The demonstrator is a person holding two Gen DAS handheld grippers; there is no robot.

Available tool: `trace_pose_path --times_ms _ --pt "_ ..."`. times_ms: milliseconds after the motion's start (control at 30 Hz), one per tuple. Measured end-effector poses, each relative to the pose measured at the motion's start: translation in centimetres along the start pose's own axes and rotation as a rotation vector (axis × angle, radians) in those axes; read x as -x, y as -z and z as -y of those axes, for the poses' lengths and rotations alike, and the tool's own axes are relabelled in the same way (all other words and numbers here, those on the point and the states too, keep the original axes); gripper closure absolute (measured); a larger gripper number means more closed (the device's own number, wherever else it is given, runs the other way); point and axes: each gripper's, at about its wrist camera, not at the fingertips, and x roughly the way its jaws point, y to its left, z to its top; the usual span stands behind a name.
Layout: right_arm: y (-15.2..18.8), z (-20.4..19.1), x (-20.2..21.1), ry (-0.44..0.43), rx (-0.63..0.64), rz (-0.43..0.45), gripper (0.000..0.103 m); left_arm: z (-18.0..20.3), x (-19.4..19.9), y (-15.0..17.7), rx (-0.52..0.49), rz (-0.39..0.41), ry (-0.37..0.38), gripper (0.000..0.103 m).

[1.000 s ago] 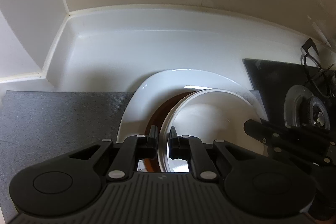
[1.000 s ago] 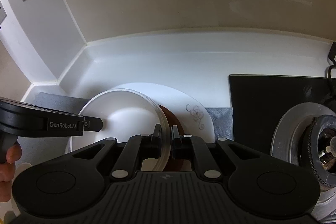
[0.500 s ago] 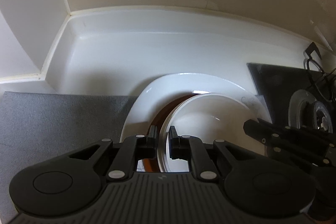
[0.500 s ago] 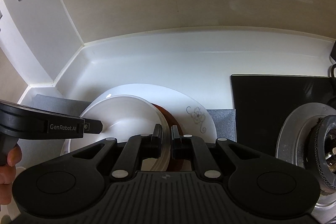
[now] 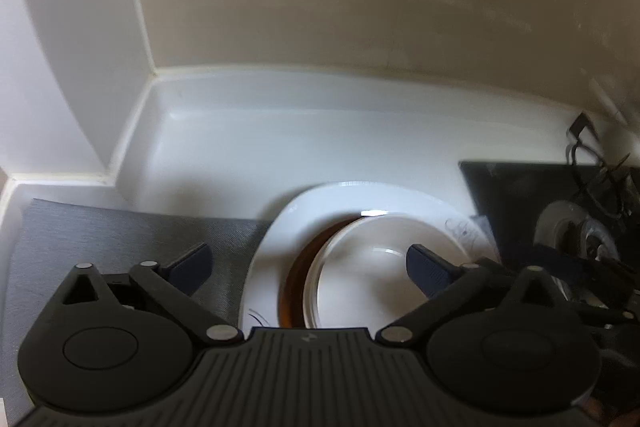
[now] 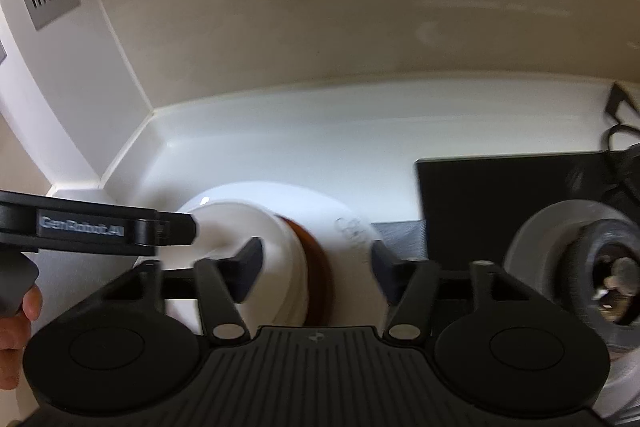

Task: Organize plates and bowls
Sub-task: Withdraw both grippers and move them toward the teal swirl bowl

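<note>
- Both views are dim and soft, with a warm cast on the wall and a cooler white on the counter.
- A small glare streak sits on the bowl rim, at about 12 o'clock of the bowl.
- Shadow pools on the counter at 9 o'clock of the plate.
- Right wrist view shows motion blur: the right gripper, the lettering on the left gripper and the plate's pattern are smeared.
- Fisheye bending curves the counter edge; the corners go black at 1 and 11 o'clock.
</note>
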Motion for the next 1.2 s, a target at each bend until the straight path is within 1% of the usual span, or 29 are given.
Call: trace_pose_path --times_ms 100,300,433,600,700,767,933,1000,1100,1200 --pt "0.3 0.2 2.1 0.022 0.002 0.044 0.028 -0.1 1.8 0.3 -0.003 0.024 0.029 0.000" --pt "1.6 -0.8 7.0 0.025 -0.002 0.118 0.019 0.4 5.7 1.9 -0.036 0.060 0.051 0.000" --pt "3.2 -2.2 9.7 0.024 -0.006 0.141 0.018 0.8 8.3 3.2 -0.067 0.086 0.056 0.000" --pt "5.5 -3.6 12.5 0.030 -0.031 0.156 0.017 1.3 12.1 5.7 -0.117 0.138 0.072 0.000" --pt "7.1 -4.5 14.3 0.032 -0.025 0.164 0.013 1.2 14.2 7.2 -0.132 0.164 0.085 0.000" --pt "8.2 -5.2 15.5 0.036 -0.020 0.166 0.013 0.8 15.6 8.4 -0.131 0.174 0.094 0.000" --pt "11.2 -7.0 18.2 0.025 -0.011 0.147 0.013 -1.0 19.7 13.0 -0.148 0.190 0.145 0.000" --pt "12.6 -7.8 19.0 0.019 -0.011 0.125 0.013 -1.8 21.1 15.2 -0.161 0.191 0.140 0.000" --pt "14.4 -8.7 20.5 0.017 -0.004 0.106 0.013 -3.0 22.8 18.2 -0.153 0.183 0.103 0.000" --pt "15.7 -9.8 22.0 0.039 0.049 0.133 0.013 -3.9 23.8 20.4 -0.124 0.178 0.039 0.000"
